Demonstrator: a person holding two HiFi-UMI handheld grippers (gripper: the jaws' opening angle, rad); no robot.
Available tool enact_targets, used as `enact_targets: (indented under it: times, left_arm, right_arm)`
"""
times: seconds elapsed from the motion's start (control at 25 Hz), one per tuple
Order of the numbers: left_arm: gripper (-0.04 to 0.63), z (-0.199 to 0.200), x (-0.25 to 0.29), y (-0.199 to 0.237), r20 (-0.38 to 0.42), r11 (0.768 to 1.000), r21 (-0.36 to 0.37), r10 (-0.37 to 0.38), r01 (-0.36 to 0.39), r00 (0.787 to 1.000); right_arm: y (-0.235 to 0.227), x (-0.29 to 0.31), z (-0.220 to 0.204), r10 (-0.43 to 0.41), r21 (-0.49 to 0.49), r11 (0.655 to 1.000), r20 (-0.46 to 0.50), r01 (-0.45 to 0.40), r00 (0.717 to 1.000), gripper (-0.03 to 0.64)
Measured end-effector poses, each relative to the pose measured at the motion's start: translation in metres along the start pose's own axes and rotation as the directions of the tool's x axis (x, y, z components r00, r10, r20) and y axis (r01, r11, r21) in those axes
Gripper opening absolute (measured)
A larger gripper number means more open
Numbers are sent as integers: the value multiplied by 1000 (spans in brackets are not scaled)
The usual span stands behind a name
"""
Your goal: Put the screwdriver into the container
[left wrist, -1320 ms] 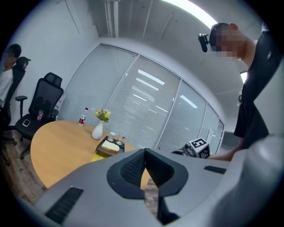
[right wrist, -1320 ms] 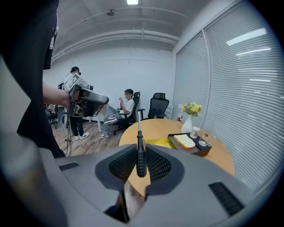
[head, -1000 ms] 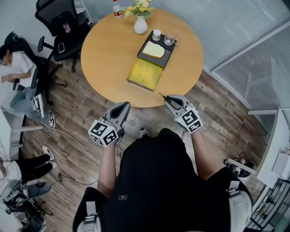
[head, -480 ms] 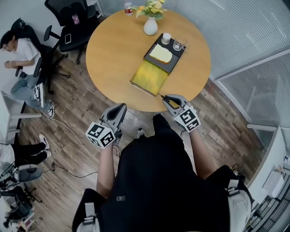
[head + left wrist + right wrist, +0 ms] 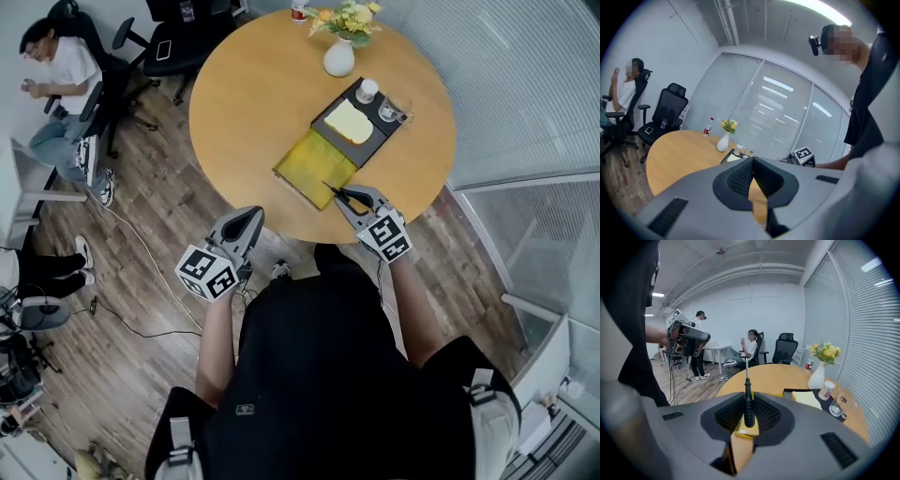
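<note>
Over the tabletop's [image 5: 253,94] near edge, fingers of the right gripper [image 5: 351,199] clamp the screwdriver [image 5: 748,401]. It has advanced from beyond the rim toward the yellow container [image 5: 309,169], so lowering looks next. The left gripper [image 5: 247,218] hangs off the edge, fingers closed, empty.

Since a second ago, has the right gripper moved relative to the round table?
Yes. The right gripper, shut on the screwdriver, has moved forward over the round table's near edge, toward the yellow container.
</note>
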State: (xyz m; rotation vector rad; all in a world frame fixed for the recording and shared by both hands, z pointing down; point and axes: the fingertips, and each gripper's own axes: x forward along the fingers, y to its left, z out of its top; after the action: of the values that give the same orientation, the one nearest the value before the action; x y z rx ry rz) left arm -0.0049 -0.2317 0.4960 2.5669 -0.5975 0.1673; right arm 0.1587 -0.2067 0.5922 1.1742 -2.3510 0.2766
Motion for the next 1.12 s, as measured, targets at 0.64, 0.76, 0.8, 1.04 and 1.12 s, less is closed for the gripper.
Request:
enact_targets:
  times: [0.64,0.76,0.8,1.04,1.12]
  left_arm:
    - [5,2,21,9,24,989,-33,147,-146,989]
    - [5,-3,22,13,31,983,-51,178,-177,983]
    - [5,-5,22,15,34,980,-60,190,-188,981]
    - [5,-5,28,20,55,970,-85,234,-229,971]
    - [5,-6,30,20,58,968,-88,240,-235,969]
  right_arm:
    - [-37,71,-48,169,-104,976,-204,-193,964,57]
    - [-34,86,-59,204,-140,959,-255,-245,945,55]
    - [-32,89,-61,216,-154,952,-272,-264,938,56]
    - [-29,111,-85,257,-180,923,-368,-340,894,57]
    - [-31,120,-95,260,-174,921,-397,-350,880,56]
